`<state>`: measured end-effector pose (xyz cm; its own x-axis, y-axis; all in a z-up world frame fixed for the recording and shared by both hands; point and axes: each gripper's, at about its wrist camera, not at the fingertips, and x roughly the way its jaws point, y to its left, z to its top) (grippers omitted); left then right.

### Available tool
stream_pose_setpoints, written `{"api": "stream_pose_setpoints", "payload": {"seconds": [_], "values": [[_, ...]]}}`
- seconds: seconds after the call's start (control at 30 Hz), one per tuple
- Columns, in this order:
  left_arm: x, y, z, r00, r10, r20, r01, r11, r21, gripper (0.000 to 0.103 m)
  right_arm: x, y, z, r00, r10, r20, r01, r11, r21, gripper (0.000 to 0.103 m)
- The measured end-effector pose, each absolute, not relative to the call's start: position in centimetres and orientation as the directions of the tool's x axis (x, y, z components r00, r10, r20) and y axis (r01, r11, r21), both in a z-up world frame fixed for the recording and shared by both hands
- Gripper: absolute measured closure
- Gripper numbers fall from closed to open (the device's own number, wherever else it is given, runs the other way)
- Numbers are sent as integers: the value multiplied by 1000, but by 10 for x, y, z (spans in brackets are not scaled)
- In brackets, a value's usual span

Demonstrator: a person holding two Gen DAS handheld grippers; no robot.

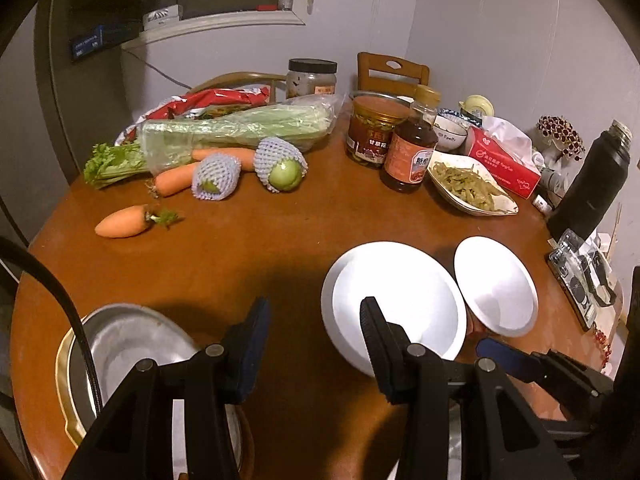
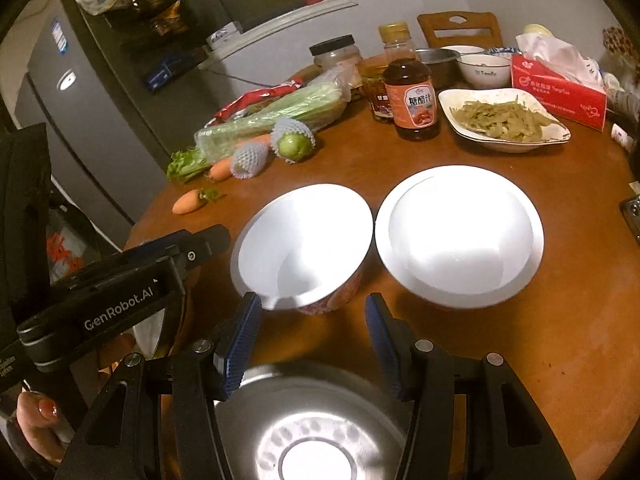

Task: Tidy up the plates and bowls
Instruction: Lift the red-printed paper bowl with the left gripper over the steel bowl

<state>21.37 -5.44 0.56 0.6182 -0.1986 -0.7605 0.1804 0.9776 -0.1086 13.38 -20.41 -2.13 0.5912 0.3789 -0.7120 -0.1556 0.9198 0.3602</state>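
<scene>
Two white bowls stand side by side on the round brown table (image 2: 520, 360): the left one (image 2: 302, 246) has a red pattern outside, the right one (image 2: 460, 236) is wider. Both show in the left wrist view, left bowl (image 1: 394, 304) and right bowl (image 1: 496, 286). A steel bowl (image 2: 304, 424) sits under my right gripper (image 2: 312, 332), which is open and empty just before the left bowl. My left gripper (image 1: 314, 340) is open and empty; a steel basin on a gold-rimmed plate (image 1: 120, 344) lies at its left. The right gripper's finger (image 1: 508, 358) shows at lower right.
Carrots (image 1: 120, 222), celery in a bag (image 1: 224, 132), netted fruits (image 1: 282, 164), jars, a sauce bottle (image 2: 412, 92), a dish of green beans (image 2: 504, 120), a red tissue box (image 2: 560, 88) and a black flask (image 1: 592, 184) crowd the far half. A grey fridge (image 2: 80, 100) stands left.
</scene>
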Motion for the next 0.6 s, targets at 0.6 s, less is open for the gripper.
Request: {"api": "stream_pose_setpoints", "payload": {"seconds": [0.6], "values": [[259, -69, -27, 539, -186, -821, 181, 978, -103, 57, 170, -197, -38, 524, 385, -760, -145, 920, 365, 47]]}}
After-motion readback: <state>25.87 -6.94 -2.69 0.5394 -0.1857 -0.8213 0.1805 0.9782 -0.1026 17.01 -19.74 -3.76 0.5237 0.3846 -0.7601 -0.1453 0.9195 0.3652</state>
